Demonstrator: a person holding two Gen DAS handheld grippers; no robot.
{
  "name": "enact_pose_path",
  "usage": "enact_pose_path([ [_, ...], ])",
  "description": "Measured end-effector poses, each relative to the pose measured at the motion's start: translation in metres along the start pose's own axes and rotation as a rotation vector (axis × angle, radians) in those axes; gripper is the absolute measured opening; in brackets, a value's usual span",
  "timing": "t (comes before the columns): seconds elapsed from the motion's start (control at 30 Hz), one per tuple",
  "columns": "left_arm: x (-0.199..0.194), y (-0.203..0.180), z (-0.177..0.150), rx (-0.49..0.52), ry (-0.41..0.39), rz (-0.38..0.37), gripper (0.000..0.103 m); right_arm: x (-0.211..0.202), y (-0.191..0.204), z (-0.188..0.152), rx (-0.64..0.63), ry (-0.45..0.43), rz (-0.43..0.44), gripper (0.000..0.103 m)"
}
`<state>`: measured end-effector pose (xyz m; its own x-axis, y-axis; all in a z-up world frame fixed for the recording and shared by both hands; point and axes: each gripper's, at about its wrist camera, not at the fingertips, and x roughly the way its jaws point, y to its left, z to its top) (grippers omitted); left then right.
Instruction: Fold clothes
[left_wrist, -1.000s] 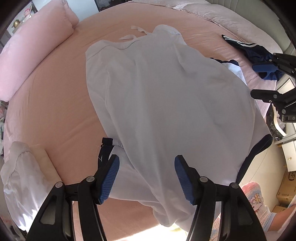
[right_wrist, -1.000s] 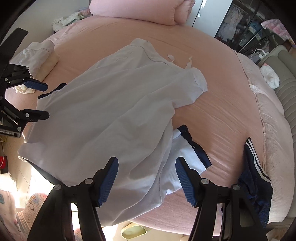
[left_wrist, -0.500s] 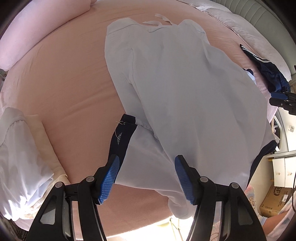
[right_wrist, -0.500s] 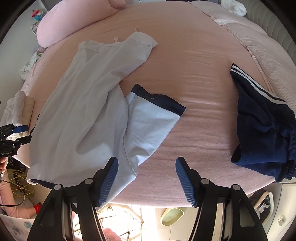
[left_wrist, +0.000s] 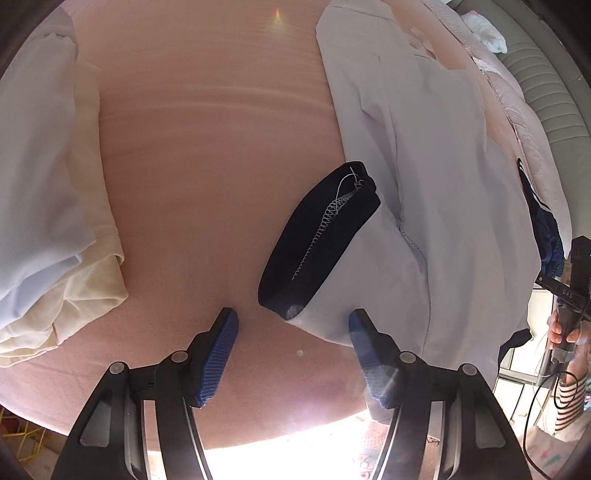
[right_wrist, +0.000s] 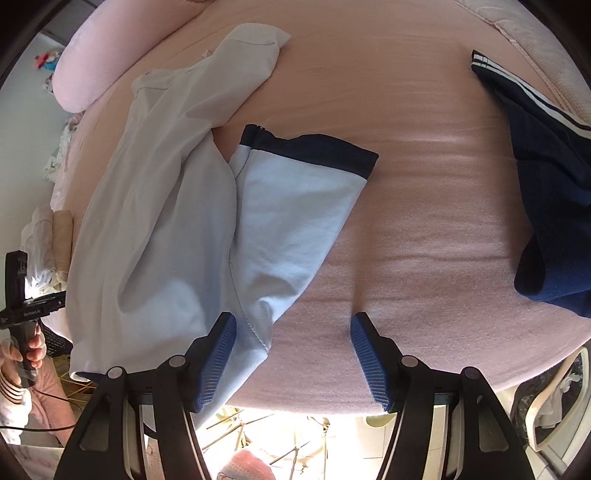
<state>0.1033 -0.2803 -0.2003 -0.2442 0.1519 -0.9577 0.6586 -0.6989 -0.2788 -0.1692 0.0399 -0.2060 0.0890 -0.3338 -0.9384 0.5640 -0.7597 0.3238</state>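
A pale blue shirt (left_wrist: 436, 155) with navy cuffs lies spread on the pink bed (left_wrist: 207, 155). Its near sleeve ends in a navy cuff (left_wrist: 317, 236) just ahead of my left gripper (left_wrist: 293, 321), which is open and low over the sheet, holding nothing. In the right wrist view the same shirt (right_wrist: 155, 206) lies at left, its other sleeve (right_wrist: 291, 214) stretched out with a navy cuff (right_wrist: 310, 147). My right gripper (right_wrist: 293, 325) is open near the bed edge; the left finger (right_wrist: 218, 354) overlaps the sleeve's lower end.
Folded white and cream clothes (left_wrist: 48, 206) sit at the bed's left side. A dark navy garment (right_wrist: 546, 199) with white stripes lies at the right. A pink pillow (right_wrist: 122, 51) is at the far side. A person's hand (right_wrist: 26, 350) holds the other gripper handle.
Both grippers have dropped lower and closer to the bed. The left one has swung left toward the near sleeve's cuff, the right one toward the other sleeve. Both stay open.
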Motion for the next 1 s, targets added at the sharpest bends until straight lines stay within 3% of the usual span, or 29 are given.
enact_pose_path([
  [0.2,-0.001,0.002,-0.006,-0.094,-0.079,-0.035,0.066,0.004,0.009,0.006,0.026,-0.022,0.034,0.070],
  [0.3,0.000,0.002,-0.008,-0.154,-0.099,-0.089,0.072,0.007,0.007,0.008,0.070,-0.040,0.109,0.070],
  [0.57,0.007,0.007,-0.008,-0.239,-0.090,-0.212,0.072,0.018,-0.007,0.015,0.194,-0.084,0.324,0.070],
  [0.8,0.016,0.006,0.018,-0.247,-0.115,-0.258,0.078,0.024,-0.018,0.019,0.273,-0.096,0.393,0.070],
  [1.0,0.013,0.017,0.024,-0.426,-0.199,-0.335,0.078,0.033,-0.030,0.022,0.407,-0.133,0.489,0.072],
])
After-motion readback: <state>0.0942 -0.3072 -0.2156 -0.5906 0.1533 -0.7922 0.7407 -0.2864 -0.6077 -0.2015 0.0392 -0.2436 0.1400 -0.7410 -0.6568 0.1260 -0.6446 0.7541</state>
